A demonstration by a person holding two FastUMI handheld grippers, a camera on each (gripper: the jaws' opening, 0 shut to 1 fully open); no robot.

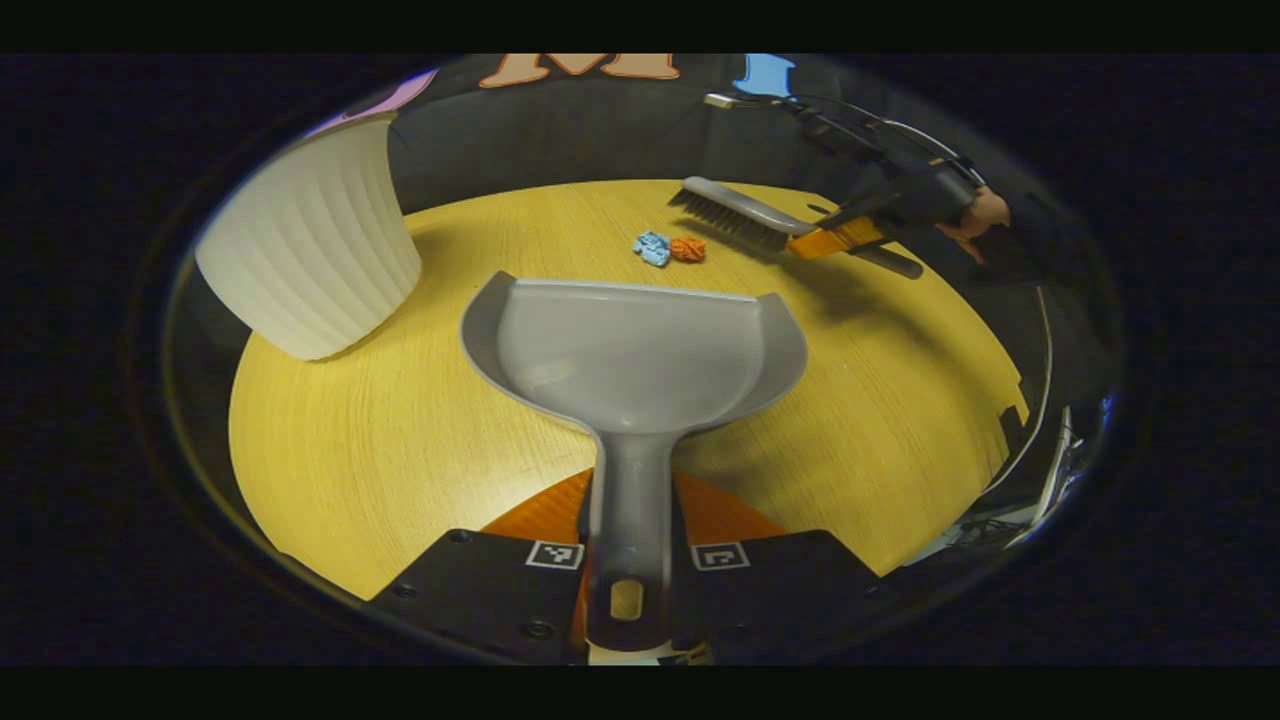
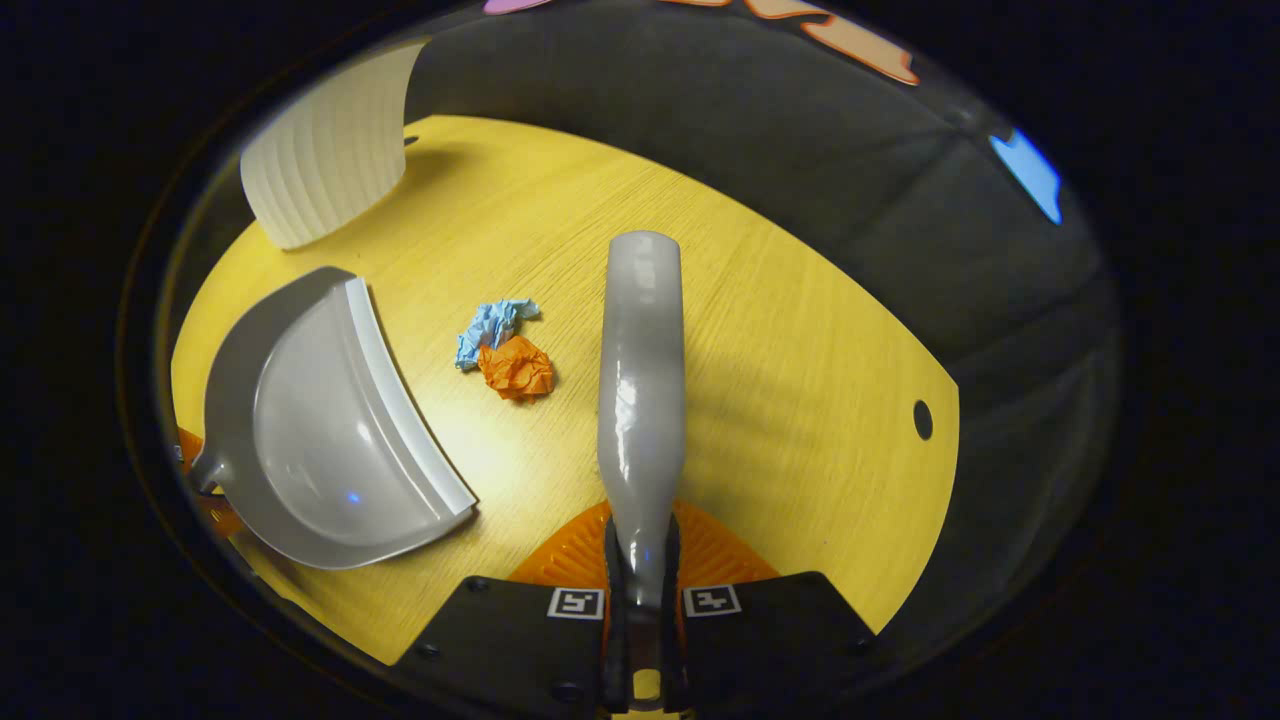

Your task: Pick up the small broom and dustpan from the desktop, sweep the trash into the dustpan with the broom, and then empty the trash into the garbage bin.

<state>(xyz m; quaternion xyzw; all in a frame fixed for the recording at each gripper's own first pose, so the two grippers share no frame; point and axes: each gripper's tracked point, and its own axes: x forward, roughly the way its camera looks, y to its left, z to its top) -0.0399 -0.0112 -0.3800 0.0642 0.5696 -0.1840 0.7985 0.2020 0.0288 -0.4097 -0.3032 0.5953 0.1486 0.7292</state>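
My left gripper (image 1: 628,560) is shut on the handle of the grey dustpan (image 1: 640,345), whose open lip faces two paper scraps, a blue one (image 1: 652,247) and an orange one (image 1: 687,249). Behind them the broom (image 1: 735,212) hangs over the yellow desktop, held by the right gripper (image 1: 835,238) and a hand (image 1: 975,215). In the right gripper view my right gripper (image 2: 640,575) is shut on the broom handle (image 2: 642,390). The blue scrap (image 2: 492,328) and orange scrap (image 2: 516,367) lie left of it, between the broom and the dustpan (image 2: 320,420).
A white ribbed garbage bin (image 1: 318,240) stands at the desktop's far left, also seen as the bin (image 2: 325,160) in the right gripper view. The round wooden desktop (image 1: 400,440) has a small cable hole (image 2: 922,419) near its right edge. Dark cloth walls surround it.
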